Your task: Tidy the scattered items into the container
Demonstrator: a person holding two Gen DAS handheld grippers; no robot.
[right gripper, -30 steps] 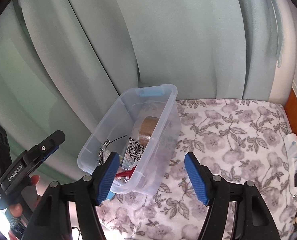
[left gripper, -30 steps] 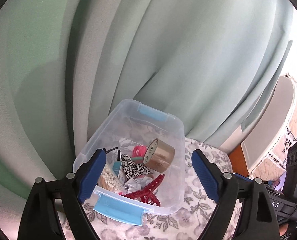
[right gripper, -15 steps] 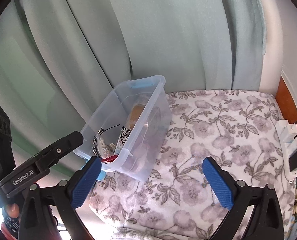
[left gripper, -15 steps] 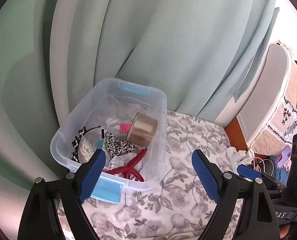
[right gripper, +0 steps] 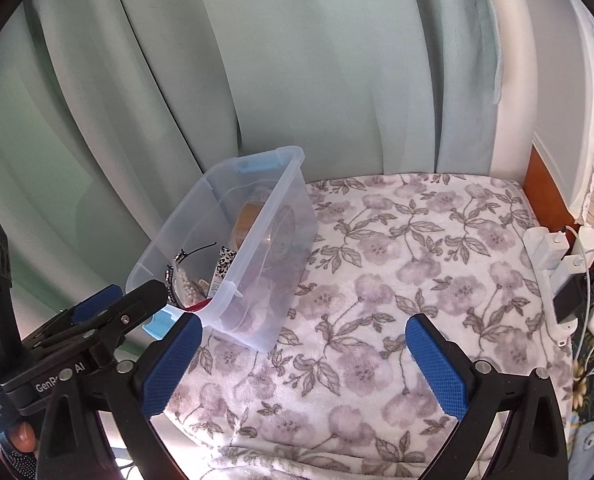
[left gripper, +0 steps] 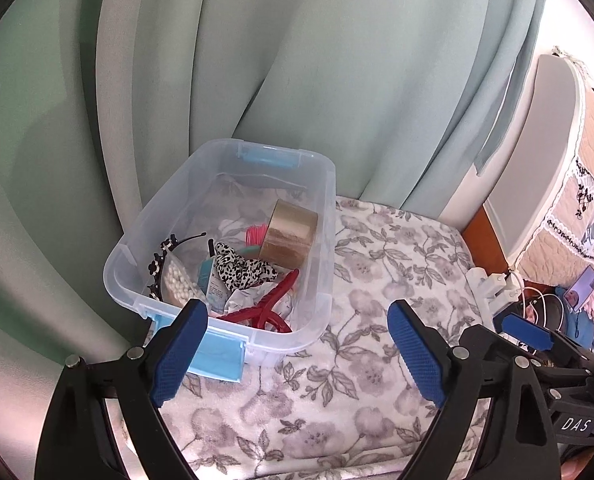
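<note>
A clear plastic container [left gripper: 329,240] with blue latches stands on the floral blanket [left gripper: 377,280] at the left, against the curtain. Inside lie a brown tape roll [left gripper: 289,234], a red hair claw [left gripper: 269,308], a leopard scrunchie [left gripper: 241,270], a black headband [left gripper: 159,264] and small packets. My left gripper [left gripper: 297,356] is open and empty, held back from the container's near end. My right gripper [right gripper: 303,368] is open and empty over the blanket, right of the container [right gripper: 273,248]. The left gripper's body [right gripper: 97,328] shows in the right wrist view.
A pale green curtain [left gripper: 297,80] hangs behind the container. A white power strip with plugs and cables [right gripper: 557,264] lies at the blanket's right edge, beside a wooden edge [right gripper: 545,184]. A white headboard [left gripper: 537,160] stands far right.
Both grippers have pulled back and up from the container, so more blanket shows. The right gripper's jaws have opened wider. The container's contents have not moved.
</note>
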